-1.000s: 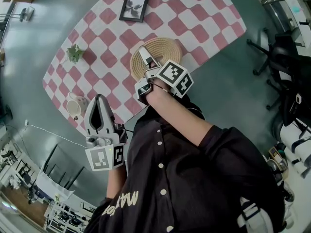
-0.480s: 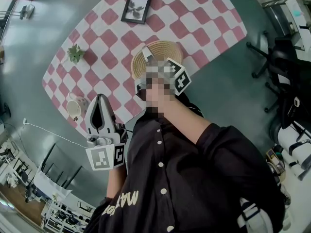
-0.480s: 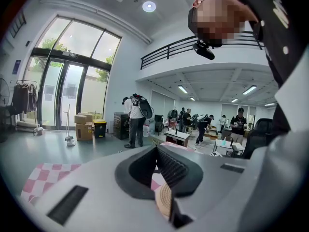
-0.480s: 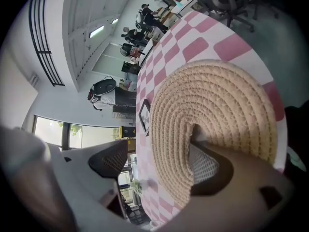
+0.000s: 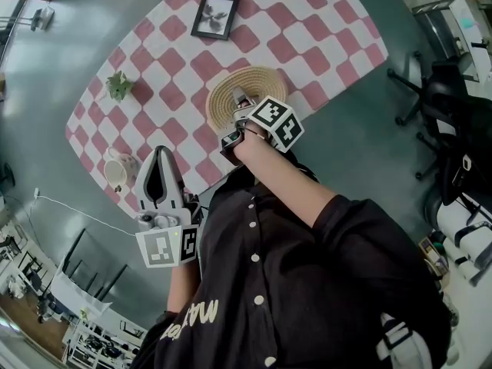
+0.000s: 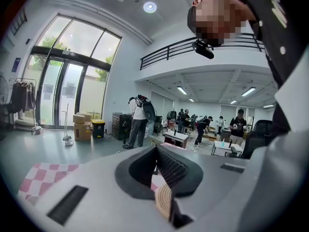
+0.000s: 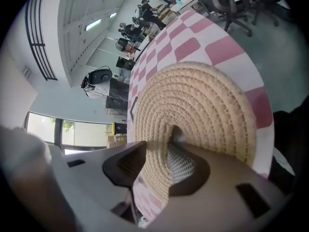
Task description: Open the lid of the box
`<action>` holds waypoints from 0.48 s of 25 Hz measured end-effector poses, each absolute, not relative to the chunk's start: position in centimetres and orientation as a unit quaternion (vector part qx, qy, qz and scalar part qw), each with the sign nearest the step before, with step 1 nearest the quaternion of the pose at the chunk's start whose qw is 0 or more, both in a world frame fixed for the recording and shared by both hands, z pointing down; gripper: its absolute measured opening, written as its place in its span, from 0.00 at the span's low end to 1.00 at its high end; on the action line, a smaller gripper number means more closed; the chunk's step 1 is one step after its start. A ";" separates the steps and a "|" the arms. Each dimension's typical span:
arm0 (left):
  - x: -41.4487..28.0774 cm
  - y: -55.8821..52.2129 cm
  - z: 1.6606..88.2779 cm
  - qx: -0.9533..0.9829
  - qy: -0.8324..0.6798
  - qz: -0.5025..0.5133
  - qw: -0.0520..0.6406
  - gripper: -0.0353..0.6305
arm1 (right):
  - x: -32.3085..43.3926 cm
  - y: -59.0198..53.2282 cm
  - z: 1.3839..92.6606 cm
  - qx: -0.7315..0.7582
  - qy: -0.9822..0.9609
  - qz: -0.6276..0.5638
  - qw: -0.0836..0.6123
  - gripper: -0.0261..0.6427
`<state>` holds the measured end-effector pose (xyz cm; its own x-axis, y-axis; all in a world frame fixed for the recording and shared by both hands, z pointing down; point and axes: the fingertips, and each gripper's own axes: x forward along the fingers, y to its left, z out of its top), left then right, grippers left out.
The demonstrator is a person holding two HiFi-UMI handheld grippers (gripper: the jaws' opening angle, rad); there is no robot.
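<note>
The box is a round woven straw basket whose lid (image 5: 231, 91) lies on the pink-and-white checked tablecloth (image 5: 307, 21). My right gripper (image 5: 240, 100) reaches onto the lid's near side. In the right gripper view the lid (image 7: 212, 100) fills the frame, and its woven near edge runs between the jaws of the right gripper (image 7: 157, 161). The jaws are closing, with both pads against the weave. My left gripper (image 5: 159, 154) hovers at the table's near-left edge, shut and empty. In the left gripper view, the left gripper (image 6: 155, 151) has its jaws together.
A framed picture (image 5: 214, 15) lies at the far side of the table. A small green plant (image 5: 118, 85) stands at the left, and a cream cup (image 5: 118, 171) sits near the left gripper. Office chairs (image 5: 442, 98) stand on the floor to the right.
The right gripper's jaws stood wide over the lid and have narrowed onto its near edge. The left gripper has barely moved.
</note>
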<state>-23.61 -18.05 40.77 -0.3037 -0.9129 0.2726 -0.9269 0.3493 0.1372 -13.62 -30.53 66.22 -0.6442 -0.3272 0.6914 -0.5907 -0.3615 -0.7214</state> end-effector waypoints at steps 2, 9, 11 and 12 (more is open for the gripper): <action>-23.5 -18.1 40.6 0.571 -0.807 0.022 0.151 0.07 | -13.4 -30.5 65.9 0.411 -0.562 0.712 0.091 0.24; -23.4 -17.5 40.4 0.574 -0.806 0.020 0.146 0.07 | -12.7 -30.0 65.0 0.401 -0.592 0.694 0.085 0.21; -23.2 -17.4 40.3 0.576 -0.805 0.019 0.145 0.07 | -12.7 -29.7 64.5 0.395 -0.607 0.684 0.085 0.21; -23.2 -17.4 40.2 0.577 -0.804 0.018 0.143 0.07 | -12.8 -29.6 64.2 0.391 -0.616 0.679 0.085 0.21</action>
